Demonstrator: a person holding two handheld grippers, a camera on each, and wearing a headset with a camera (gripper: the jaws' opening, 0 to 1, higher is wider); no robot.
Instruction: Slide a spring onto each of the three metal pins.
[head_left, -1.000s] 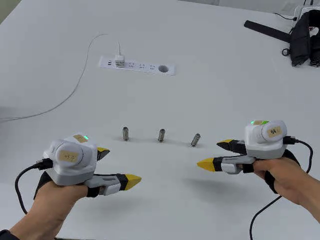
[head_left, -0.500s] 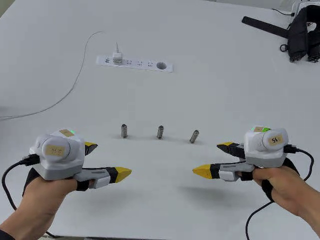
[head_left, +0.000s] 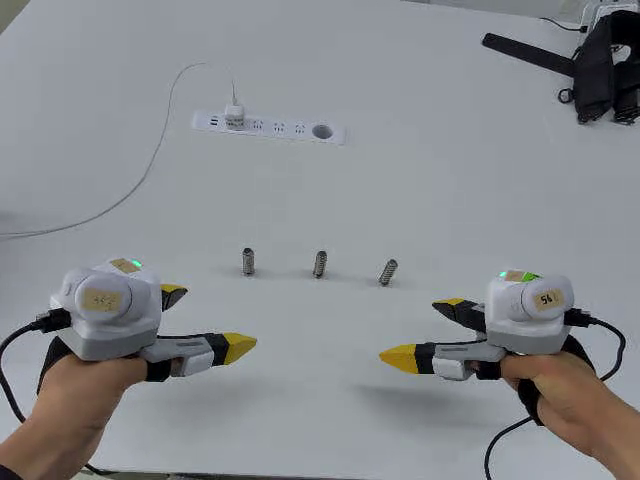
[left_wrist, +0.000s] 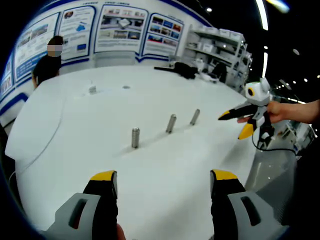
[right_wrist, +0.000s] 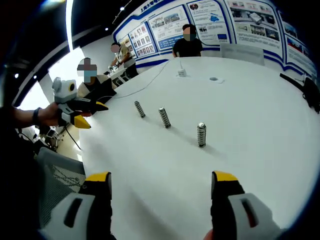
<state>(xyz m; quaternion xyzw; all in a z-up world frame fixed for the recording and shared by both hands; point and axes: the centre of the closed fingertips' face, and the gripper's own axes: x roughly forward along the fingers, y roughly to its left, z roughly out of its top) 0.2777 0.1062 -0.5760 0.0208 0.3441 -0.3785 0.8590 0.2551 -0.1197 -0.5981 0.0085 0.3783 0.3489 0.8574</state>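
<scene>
Three short metal pins stand in a row on the white table, each with a spring coiled around it: left pin (head_left: 249, 262), middle pin (head_left: 320, 264), and right pin (head_left: 388, 272), which leans. The same row shows in the left gripper view (left_wrist: 171, 123) and the right gripper view (right_wrist: 164, 117). My left gripper (head_left: 210, 318) hovers open, near and left of the row, jaws empty (left_wrist: 163, 176). My right gripper (head_left: 418, 329) hovers open, near and right of the row, also empty (right_wrist: 161, 176). Neither touches a pin.
A white power strip (head_left: 270, 128) with a plugged charger lies behind the pins, and its cable (head_left: 150, 170) trails off left. Black gear (head_left: 600, 60) sits at the far right corner. People (right_wrist: 187, 42) stand beyond the table's far side. The table's front edge is close to my hands.
Both grippers have drawn back a little toward me, the left one also outward to the left. Both stay open. The pins have not moved.
</scene>
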